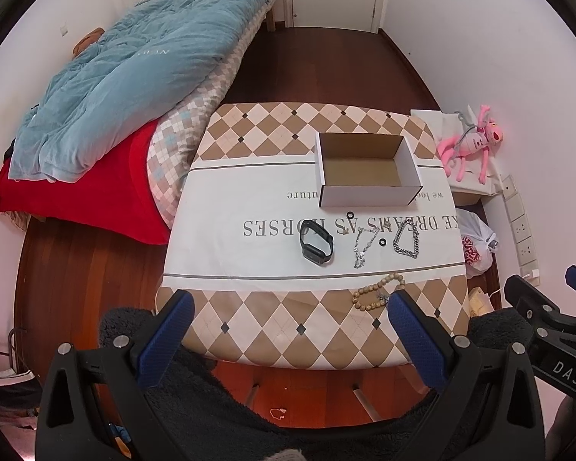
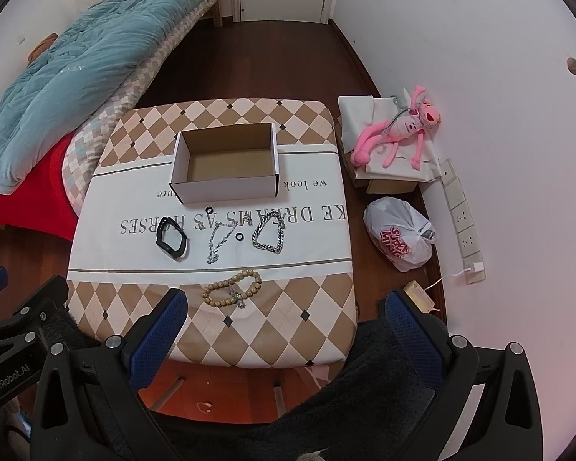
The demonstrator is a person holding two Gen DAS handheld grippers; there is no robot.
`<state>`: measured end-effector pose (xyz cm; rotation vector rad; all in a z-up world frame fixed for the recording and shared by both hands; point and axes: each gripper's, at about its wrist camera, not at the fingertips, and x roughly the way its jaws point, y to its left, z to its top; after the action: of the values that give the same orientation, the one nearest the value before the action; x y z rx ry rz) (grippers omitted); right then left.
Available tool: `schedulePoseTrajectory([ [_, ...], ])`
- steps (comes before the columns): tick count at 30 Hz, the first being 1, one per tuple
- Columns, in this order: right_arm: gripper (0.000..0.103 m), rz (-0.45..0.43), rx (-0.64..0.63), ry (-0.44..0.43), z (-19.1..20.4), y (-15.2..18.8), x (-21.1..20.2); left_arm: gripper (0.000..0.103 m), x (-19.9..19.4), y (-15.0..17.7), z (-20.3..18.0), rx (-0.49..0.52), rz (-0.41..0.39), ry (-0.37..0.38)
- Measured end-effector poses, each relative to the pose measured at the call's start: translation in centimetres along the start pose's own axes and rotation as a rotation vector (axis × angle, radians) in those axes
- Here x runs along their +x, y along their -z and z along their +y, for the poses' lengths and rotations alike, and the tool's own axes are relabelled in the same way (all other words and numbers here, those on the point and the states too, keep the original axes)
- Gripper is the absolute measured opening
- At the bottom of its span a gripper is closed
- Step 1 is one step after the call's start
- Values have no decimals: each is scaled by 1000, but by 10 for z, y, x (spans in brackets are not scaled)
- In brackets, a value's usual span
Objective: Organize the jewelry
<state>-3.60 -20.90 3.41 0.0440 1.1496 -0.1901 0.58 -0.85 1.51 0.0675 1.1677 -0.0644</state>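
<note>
An empty white cardboard box [image 1: 368, 171] [image 2: 226, 165] stands at the back of the cloth-covered table [image 1: 249, 253] [image 2: 307, 269]. In front of it lie a black watch band [image 1: 316, 242] [image 2: 171, 242], a thin silver chain [image 1: 364, 244] [image 2: 220, 240], a thick silver chain bracelet [image 1: 408, 239] [image 2: 269, 235], two small black rings [image 1: 383, 242] [image 2: 240, 237] and a wooden bead bracelet [image 1: 378, 292] [image 2: 232, 288]. My left gripper [image 1: 290, 317] and right gripper [image 2: 286, 313] are open and empty, held above the table's near edge.
A bed with a teal quilt [image 1: 134, 77] stands to the left. A pink plush toy [image 2: 395, 130] on boxes, a white plastic bag [image 2: 401, 236] and a power strip [image 2: 462, 219] lie on the floor to the right by the wall.
</note>
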Motion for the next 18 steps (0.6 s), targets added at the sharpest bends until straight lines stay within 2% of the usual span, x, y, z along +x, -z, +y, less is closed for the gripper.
schedulePoseTrajectory([
  [18, 103, -4, -3, 0, -1, 1, -1, 103, -5, 2, 1, 0, -7, 12],
])
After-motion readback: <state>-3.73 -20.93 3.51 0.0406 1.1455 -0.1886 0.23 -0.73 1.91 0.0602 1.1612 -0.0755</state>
